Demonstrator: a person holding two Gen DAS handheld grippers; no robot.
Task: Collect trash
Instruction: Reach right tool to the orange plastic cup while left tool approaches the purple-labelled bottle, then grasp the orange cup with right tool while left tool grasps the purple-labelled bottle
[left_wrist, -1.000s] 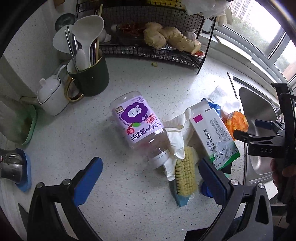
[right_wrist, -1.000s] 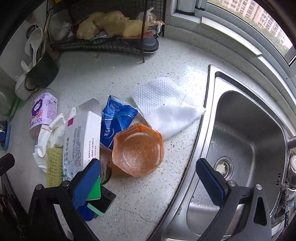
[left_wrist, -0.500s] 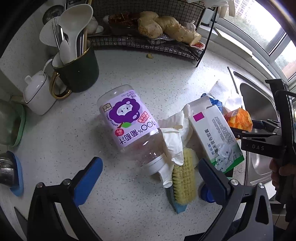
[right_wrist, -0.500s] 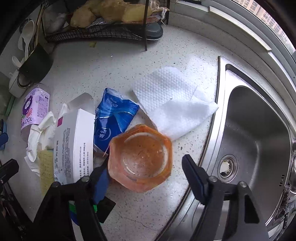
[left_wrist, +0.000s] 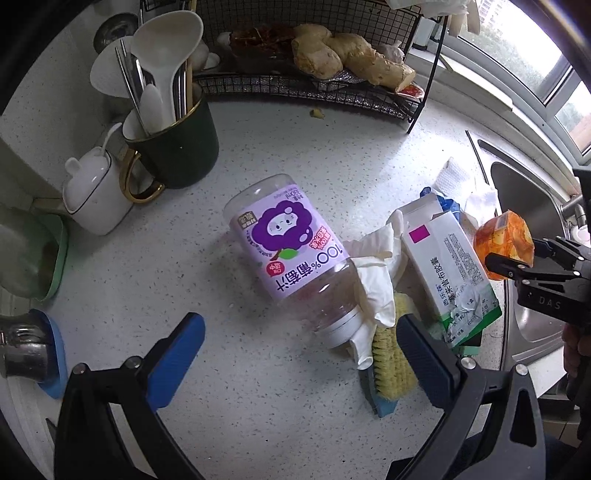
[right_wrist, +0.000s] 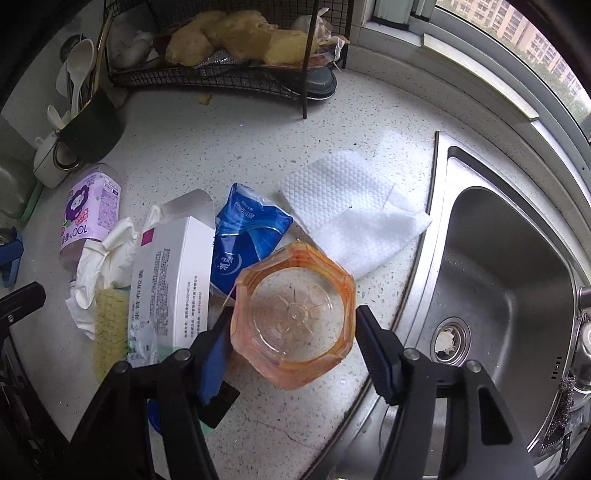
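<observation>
Right now the right gripper points steeply down at the speckled white countertop, and its jaws, which have just been closing, stand on either side of an orange-tinted faceted plastic cup; both pads sit against the cup's rim, so it looks gripped, and in the left wrist view the cup appears raised off the counter. Just right of the cup the counter ends at the raised steel rim of the sink, leaving only a narrow strip of bare stone there, while the open basin offers free space beyond the edge. Behind the cup lies a white paper towel, one corner reaching close to the sink rim, and a crumpled blue tissue packet touches the cup's far left side. Left of that lies a white carton, then a crumpled white glove and a yellow scrub brush, crowded together with little room between them. The left gripper hangs wide open with nothing between its jaws, above the counter in front of a clear juice bottle with a purple label lying on its side, its white cap end resting against the glove. Bare counter spreads left of and in front of the bottle, up to a dark green mug of utensils, a white lidded pot and a black wire rack along the back wall.
</observation>
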